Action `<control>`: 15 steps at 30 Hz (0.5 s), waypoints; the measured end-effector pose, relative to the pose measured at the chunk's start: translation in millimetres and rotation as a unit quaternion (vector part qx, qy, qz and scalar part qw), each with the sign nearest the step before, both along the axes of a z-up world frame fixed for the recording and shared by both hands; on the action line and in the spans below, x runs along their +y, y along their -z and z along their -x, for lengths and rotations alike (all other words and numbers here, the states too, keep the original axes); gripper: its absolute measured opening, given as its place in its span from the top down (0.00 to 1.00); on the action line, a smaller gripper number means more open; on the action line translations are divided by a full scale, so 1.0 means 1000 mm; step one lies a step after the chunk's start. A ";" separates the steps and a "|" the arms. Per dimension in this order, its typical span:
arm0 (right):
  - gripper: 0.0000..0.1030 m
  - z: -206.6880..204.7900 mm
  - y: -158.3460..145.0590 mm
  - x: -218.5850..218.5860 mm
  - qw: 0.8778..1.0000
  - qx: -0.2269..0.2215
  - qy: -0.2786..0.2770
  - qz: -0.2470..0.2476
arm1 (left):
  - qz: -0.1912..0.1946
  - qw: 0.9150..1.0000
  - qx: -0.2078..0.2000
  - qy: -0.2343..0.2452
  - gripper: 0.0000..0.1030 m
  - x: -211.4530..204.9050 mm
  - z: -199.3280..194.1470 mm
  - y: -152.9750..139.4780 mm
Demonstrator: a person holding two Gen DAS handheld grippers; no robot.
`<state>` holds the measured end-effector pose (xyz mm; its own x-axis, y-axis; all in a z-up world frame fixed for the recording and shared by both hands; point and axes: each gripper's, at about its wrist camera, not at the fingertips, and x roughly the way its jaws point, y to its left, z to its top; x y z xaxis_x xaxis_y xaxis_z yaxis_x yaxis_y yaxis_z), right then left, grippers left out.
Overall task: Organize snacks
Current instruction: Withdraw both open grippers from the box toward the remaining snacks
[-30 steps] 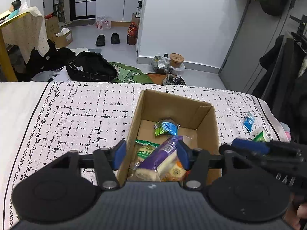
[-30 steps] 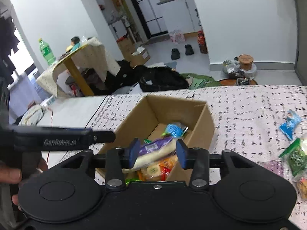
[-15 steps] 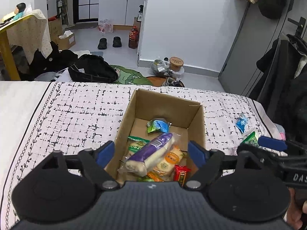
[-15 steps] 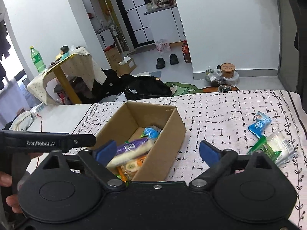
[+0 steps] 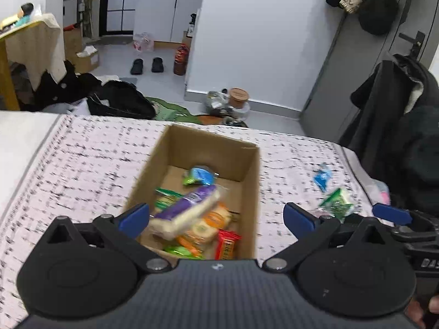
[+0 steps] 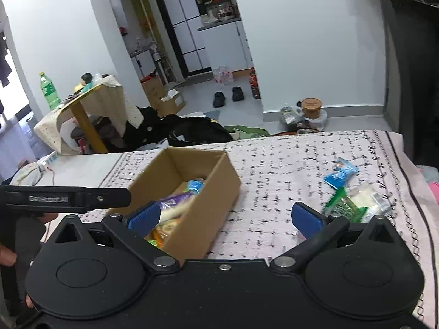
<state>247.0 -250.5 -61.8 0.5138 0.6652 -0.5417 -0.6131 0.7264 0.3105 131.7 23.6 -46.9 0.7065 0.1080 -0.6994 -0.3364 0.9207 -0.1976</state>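
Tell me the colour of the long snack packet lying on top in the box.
Purple wrapper; left wrist view.

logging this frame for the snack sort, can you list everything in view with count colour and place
open cardboard box: 1, brown, middle of the patterned cloth
long purple-and-white snack pack: 1, in the box, on top of the pile
small blue-and-green packet: 1, far end of the box
orange packs: a few, in the box under the purple one
red wrapper: 1, near corner of the box
blue packet: 1, on the cloth right of the box
green packet: 1, on the cloth near the blue one
black-and-white patterned cloth: 1, under everything
left gripper: 1, black with blue pads, open above the box
right gripper: 1, black with blue pads, open
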 end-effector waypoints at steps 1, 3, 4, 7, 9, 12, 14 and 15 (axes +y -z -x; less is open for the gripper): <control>0.00 0.000 0.001 -0.003 1.000 -0.001 0.002 -0.001 | 0.005 1.000 -0.004 0.002 0.00 -0.001 0.001 0.001; 0.00 0.000 0.003 -0.008 1.000 -0.007 0.000 -0.001 | 0.011 1.000 -0.009 0.002 0.00 -0.006 0.002 0.002; 0.00 0.002 0.004 -0.010 1.000 -0.012 0.000 0.001 | 0.014 1.000 -0.011 0.002 0.00 -0.007 0.002 0.002; 0.00 0.002 0.006 -0.019 1.000 -0.014 0.009 -0.003 | 0.017 1.000 -0.014 0.005 0.00 -0.012 0.002 0.003; 0.00 0.002 0.008 -0.024 1.000 -0.013 0.013 -0.003 | 0.015 1.000 -0.012 0.005 0.00 -0.018 0.001 0.004; 0.00 0.003 0.011 -0.032 1.000 -0.016 0.019 -0.002 | 0.022 1.000 -0.005 0.005 0.00 -0.024 0.000 0.007; 0.00 0.003 0.013 -0.038 1.000 -0.015 0.025 0.001 | 0.021 1.000 0.000 0.008 0.00 -0.030 -0.001 0.010; 0.00 0.003 0.014 -0.041 1.000 -0.014 0.027 0.002 | 0.021 1.000 0.000 0.011 0.00 -0.034 -0.002 0.011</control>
<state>244.4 -291.1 -76.0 0.5650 0.6335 -0.5287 -0.5810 0.7604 0.2903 133.4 -10.6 -57.6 0.7078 0.0632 -0.7036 -0.3162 0.9190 -0.2355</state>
